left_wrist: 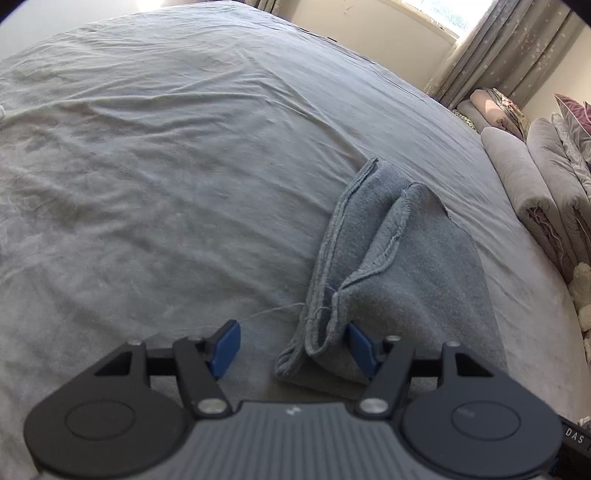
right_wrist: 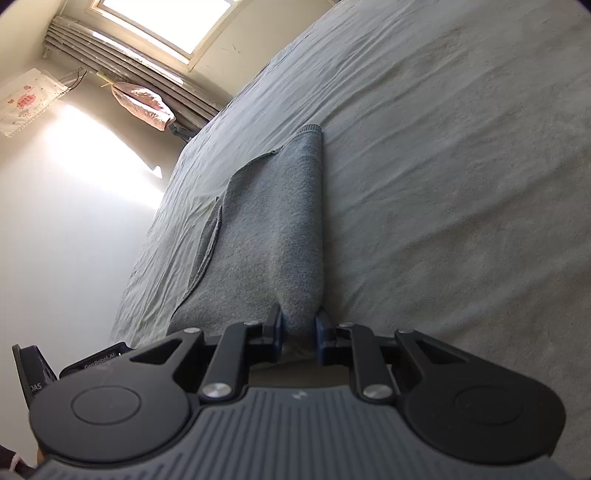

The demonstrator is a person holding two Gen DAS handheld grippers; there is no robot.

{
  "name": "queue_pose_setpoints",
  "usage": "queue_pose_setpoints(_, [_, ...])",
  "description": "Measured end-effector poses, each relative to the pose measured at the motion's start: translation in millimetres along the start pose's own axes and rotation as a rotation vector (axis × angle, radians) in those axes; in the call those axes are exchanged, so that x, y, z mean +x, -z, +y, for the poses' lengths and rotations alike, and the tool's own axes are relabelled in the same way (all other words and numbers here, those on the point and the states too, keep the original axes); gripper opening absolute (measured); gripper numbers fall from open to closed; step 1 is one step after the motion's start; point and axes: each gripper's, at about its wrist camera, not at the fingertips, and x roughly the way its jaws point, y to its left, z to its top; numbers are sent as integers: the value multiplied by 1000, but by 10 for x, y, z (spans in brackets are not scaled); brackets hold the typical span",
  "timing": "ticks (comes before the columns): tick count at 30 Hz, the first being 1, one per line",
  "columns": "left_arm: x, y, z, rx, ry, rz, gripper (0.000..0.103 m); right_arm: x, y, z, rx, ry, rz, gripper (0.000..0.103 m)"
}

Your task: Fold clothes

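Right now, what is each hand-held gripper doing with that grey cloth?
Left hand-held gripper: open, holding nothing; the folded grey cloth lies between its pads.
Right hand-held gripper: shut on the cloth's near end.

A folded garment [left_wrist: 391,258] lies on the bed sheet [left_wrist: 166,166], toward the sheet's right side in the left wrist view, with rolled bedding [left_wrist: 535,192] stacked further right beyond the bed's edge. The left gripper [left_wrist: 293,345] sits at the garment's near end, its right pad against the cloth. The right gripper [right_wrist: 299,334] straddles a raised fold of the garment [right_wrist: 273,229], a window [right_wrist: 166,26] behind the bed's far end.
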Motion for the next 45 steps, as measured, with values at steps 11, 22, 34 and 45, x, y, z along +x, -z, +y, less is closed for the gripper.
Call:
queue_pose_setpoints(11, [22,192,-284,75,34,21,58,-293,-156,35,-167,66,10,8])
queue_pose_setpoints(22, [51,228,-162,53,-10,21,20,-132,-79,-332,62,-98,44,60])
queue_pose_setpoints(34, [-106,85,139,-155,180,71,72,-31,-63,-308,118,-110,66,67])
queue_pose_setpoints(45, [248,248,81,-315,233,86,81,23,-31,-249,95,-94,21,61])
